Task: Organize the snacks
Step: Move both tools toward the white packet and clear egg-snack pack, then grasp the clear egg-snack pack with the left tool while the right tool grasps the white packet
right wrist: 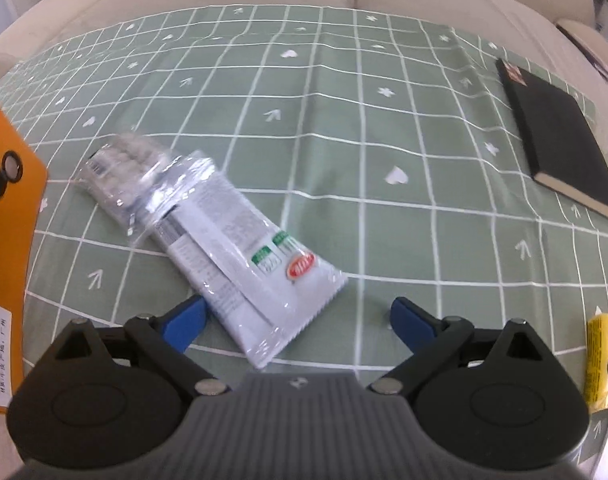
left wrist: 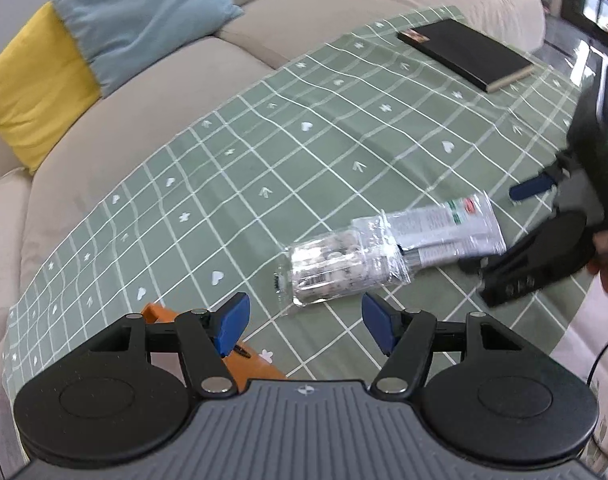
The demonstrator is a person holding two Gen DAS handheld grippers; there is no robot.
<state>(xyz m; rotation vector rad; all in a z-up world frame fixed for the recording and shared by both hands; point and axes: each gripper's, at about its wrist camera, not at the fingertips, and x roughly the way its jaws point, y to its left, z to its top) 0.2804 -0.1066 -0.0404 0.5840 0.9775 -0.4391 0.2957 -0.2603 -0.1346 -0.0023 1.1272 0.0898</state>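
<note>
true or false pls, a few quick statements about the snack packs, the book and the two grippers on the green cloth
1. The two snack packs overlap: the clear pack lies partly over the white pack. True.
2. The black book is stacked on the snack packs. False: it lies apart from them, further along the green checked cloth.
3. The right gripper is clamped on the white pack. False: its jaws stand open, with the pack's end lying on the cloth between its fingers.
4. The left gripper is open and holds nothing. True.
5. A yellow packet sits at the right edge of the right wrist view. True.
</note>
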